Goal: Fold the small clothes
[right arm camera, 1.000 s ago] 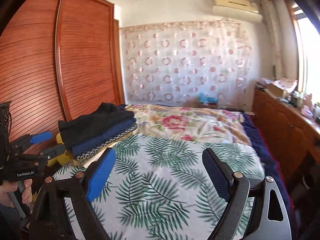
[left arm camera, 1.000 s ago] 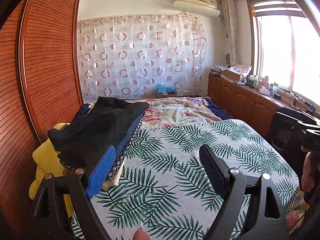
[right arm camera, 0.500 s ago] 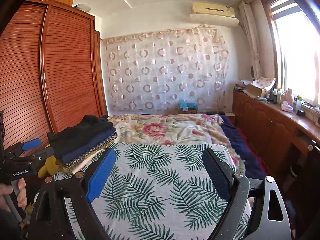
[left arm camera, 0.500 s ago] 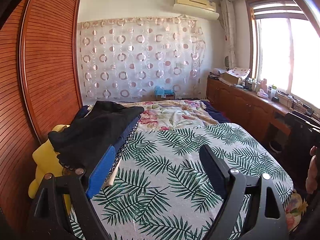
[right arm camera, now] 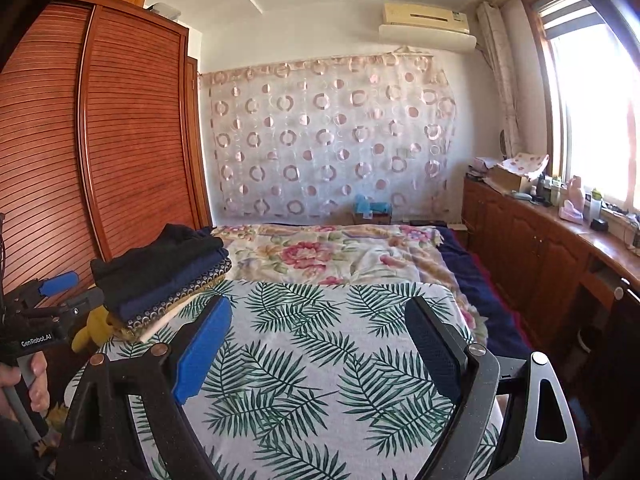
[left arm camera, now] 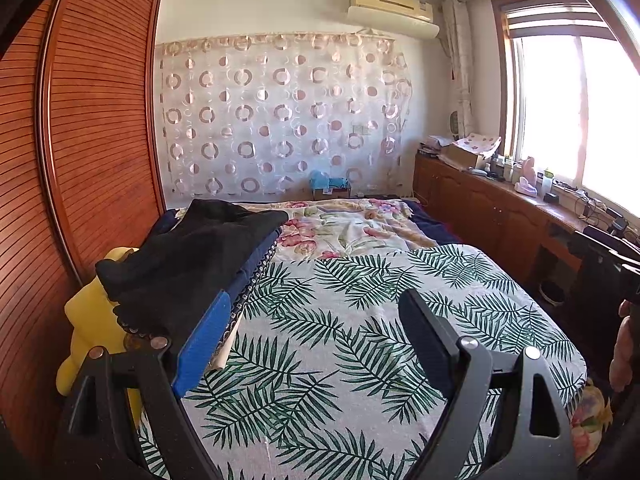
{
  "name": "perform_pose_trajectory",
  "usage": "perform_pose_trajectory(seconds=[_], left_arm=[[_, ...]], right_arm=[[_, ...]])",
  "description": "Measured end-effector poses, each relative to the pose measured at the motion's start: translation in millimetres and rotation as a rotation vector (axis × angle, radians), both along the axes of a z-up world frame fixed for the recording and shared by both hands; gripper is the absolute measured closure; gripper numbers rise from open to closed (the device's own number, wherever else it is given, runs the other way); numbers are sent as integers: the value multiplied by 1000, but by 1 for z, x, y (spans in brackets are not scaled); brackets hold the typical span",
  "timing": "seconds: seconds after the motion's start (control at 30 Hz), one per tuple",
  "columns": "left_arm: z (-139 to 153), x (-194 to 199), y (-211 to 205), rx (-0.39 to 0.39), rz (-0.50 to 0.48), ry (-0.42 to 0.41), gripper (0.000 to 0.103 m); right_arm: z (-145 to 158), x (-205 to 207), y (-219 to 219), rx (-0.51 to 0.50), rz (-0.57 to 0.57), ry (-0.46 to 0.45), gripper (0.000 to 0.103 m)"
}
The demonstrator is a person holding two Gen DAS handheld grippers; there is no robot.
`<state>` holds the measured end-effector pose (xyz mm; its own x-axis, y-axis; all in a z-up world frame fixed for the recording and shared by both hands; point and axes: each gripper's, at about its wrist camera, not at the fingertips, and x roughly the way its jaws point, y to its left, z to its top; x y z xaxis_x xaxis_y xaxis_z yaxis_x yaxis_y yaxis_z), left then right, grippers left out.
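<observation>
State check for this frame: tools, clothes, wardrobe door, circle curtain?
Left tool: open, empty.
Right tool: open, empty.
Stack of clothes: folded, piled at the bed's left edge, black piece on top.
Wardrobe door: shut.
Circle curtain: drawn across the wall.

Home bedroom, bed (right arm camera: 328, 360) under a palm-leaf sheet and floral blanket (right arm camera: 328, 252), slatted wooden wardrobe (right arm camera: 132, 140) beside it, circle-patterned curtain (right arm camera: 328, 140) on the far wall, air conditioner (right arm camera: 426, 20) above, cluttered wooden cabinets (right arm camera: 532, 248) below a sunlit window (right arm camera: 600, 112)
</observation>
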<state>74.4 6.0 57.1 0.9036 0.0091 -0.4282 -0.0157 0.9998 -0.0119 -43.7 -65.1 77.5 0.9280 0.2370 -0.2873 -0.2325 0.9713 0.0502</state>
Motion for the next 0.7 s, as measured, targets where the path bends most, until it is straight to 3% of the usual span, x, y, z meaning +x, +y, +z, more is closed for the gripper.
perform_pose_trajectory(seconds=[0.7], left_arm=[[-1, -1, 0, 0, 2, -1, 17]], right_arm=[[-2, 2, -23, -7, 9, 3, 14]])
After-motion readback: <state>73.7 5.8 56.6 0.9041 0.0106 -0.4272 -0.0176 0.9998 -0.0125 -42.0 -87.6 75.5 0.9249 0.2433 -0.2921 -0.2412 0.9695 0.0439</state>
